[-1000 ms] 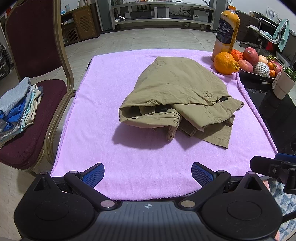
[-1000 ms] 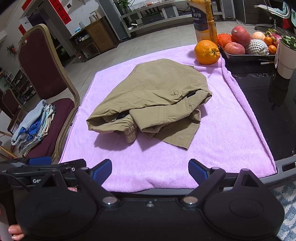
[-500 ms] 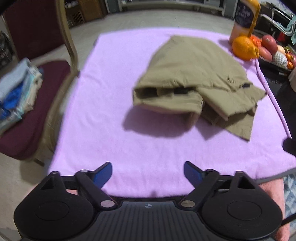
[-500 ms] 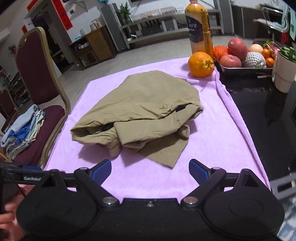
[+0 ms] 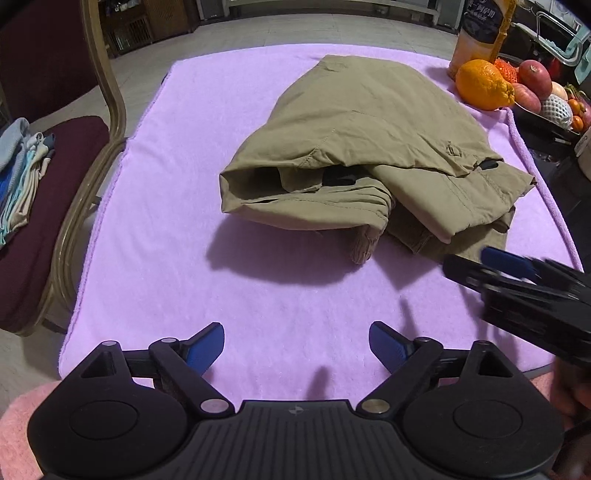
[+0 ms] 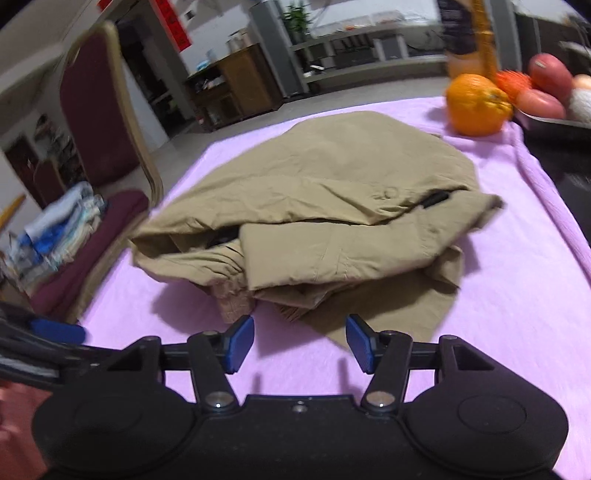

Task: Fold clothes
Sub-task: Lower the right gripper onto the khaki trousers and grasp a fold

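A crumpled khaki garment (image 5: pixel 365 155) lies in a heap on the purple towel (image 5: pixel 177 206) that covers the table; it also shows in the right wrist view (image 6: pixel 325 218). My left gripper (image 5: pixel 297 345) is open and empty over the towel's near edge, short of the garment. My right gripper (image 6: pixel 300 341) is open and empty, its blue fingertips just before the garment's near hem. It also shows at the right of the left wrist view (image 5: pixel 517 273), low over the towel beside the garment's near right corner.
A maroon chair (image 5: pixel 55 155) with a stack of folded clothes (image 5: pixel 22 173) stands left of the table. An orange (image 5: pixel 484 85), a juice bottle (image 5: pixel 480 29) and a fruit tray (image 5: pixel 546 99) sit at the far right. Dark tabletop (image 6: pixel 569 166) lies right of the towel.
Both grippers have moved forward toward the garment. The right gripper has narrowed its opening and come close to the near hem, entering the left wrist view.
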Motion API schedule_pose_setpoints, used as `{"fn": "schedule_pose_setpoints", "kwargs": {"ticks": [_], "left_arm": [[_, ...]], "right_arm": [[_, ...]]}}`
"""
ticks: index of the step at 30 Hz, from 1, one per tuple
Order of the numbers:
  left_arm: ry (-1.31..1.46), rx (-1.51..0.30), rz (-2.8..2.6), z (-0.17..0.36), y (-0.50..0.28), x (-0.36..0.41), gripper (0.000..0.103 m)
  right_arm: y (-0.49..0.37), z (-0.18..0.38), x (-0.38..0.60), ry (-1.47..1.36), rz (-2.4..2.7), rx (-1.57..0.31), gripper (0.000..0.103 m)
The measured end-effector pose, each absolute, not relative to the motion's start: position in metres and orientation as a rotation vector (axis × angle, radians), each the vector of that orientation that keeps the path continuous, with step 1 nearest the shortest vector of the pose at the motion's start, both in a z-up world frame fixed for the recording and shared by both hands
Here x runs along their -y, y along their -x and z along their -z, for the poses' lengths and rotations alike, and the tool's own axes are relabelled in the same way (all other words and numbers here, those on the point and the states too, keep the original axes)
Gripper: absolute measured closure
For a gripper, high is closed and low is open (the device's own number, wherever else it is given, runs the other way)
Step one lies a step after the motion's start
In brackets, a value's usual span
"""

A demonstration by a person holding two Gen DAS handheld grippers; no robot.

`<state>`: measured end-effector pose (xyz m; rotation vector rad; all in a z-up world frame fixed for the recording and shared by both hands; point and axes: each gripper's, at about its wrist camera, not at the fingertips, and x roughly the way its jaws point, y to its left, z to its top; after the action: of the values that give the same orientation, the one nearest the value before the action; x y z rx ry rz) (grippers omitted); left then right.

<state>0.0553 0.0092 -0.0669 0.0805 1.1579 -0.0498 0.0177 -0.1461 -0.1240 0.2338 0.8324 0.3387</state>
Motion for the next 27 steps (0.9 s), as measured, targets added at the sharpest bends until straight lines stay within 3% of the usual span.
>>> {"fn": "schedule_pose_setpoints", "kwargs": {"ticks": [7, 8, 9, 10, 16, 19, 21, 26, 27], "left_arm": [[0.041, -1.131, 0.109, 0.069, -0.061, -0.018, 0.02], [0.035, -1.119, 0.106, 0.07, -0.062, -0.018, 0.023], [0.028, -1.108, 0.102, 0.07, -0.062, -0.017, 0.034], [0.021, -1.095, 0.096, 0.07, -0.062, -0.017, 0.039], [0.11, -0.979, 0.155, 0.064, -0.061, -0.018, 0.039], [0.076, -0.926, 0.176, 0.064, -0.064, -0.003, 0.033], [0.0, -0.932, 0.161, 0.073, -0.067, 0.009, 0.037], [-0.019, -0.971, 0.143, 0.095, -0.078, 0.013, 0.04], [0.005, -0.962, 0.137, 0.094, -0.082, 0.009, 0.04]], "right_arm": [[-0.058, 0.143, 0.146, -0.352, -0.281, -0.826, 0.049], [-0.063, 0.143, 0.149, -0.394, -0.273, -0.826, 0.057], [-0.065, 0.139, 0.154, -0.438, -0.254, -0.839, 0.087], [-0.068, 0.134, 0.16, -0.488, -0.241, -0.848, 0.1], [-0.041, 0.076, 0.206, -0.8, -0.36, -0.768, 0.103], [-0.035, 0.057, 0.214, -0.746, -0.341, -0.755, 0.103], [-0.038, 0.064, 0.213, -0.657, -0.288, -0.826, 0.102], [-0.028, 0.117, 0.215, -0.766, -0.274, -0.998, 0.092], [-0.027, 0.126, 0.215, -0.797, -0.282, -1.009, 0.079]]}}
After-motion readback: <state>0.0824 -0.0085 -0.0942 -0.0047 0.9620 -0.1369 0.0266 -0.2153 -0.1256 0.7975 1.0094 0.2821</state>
